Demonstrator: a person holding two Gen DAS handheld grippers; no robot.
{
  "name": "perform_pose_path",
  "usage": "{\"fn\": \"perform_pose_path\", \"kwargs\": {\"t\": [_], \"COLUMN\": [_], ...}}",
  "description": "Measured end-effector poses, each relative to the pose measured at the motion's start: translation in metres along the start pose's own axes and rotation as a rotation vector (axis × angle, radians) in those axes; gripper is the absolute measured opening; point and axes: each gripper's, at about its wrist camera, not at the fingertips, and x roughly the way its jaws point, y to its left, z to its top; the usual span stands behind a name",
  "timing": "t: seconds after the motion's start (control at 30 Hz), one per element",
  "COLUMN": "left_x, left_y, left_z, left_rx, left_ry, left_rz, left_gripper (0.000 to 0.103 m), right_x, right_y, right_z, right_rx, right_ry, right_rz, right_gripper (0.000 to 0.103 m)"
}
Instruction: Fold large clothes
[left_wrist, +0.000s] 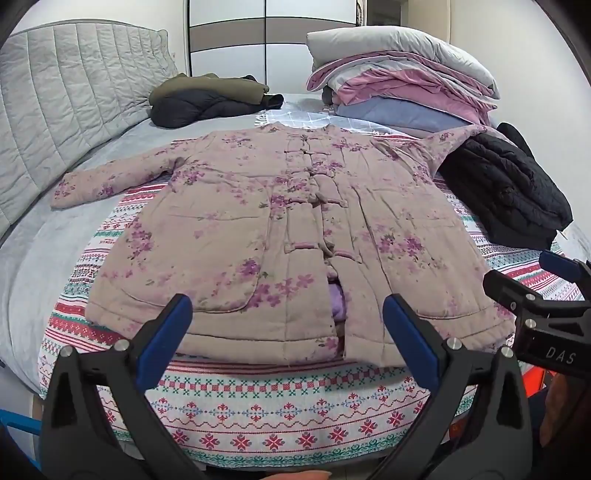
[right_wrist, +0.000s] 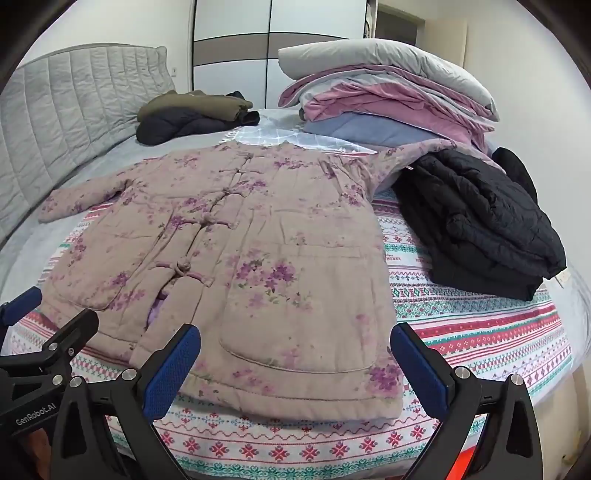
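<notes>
A beige padded jacket with purple flowers (left_wrist: 280, 236) lies spread flat, front up, on a patterned blanket (left_wrist: 280, 428) on the bed; it also shows in the right wrist view (right_wrist: 236, 266). Its left sleeve (left_wrist: 110, 181) stretches out to the side. Its right sleeve (right_wrist: 406, 155) runs under a black coat. My left gripper (left_wrist: 287, 321) is open and empty, hovering over the jacket's hem. My right gripper (right_wrist: 295, 350) is open and empty over the hem's right corner; it also shows at the right edge of the left wrist view (left_wrist: 535, 291).
A folded black quilted coat (right_wrist: 476, 221) lies right of the jacket. An olive and dark jacket pile (right_wrist: 195, 114) sits at the back. A stack of folded bedding and a pillow (right_wrist: 388, 96) stands back right. A grey padded headboard (left_wrist: 66, 103) runs along the left.
</notes>
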Motion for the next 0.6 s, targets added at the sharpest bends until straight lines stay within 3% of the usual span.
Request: {"fn": "perform_pose_path", "kwargs": {"t": [0.6], "left_x": [0.0018], "left_y": [0.0003], "left_z": [-0.0028], "left_rx": [-0.005], "left_ry": [0.002], "left_rz": [0.008], "left_gripper": [0.102], "right_x": [-0.0019], "right_y": [0.0004], "right_z": [0.0029], "right_rx": [-0.002], "right_ry": [-0.012], "right_rz": [-0.03], "right_gripper": [0.103]}}
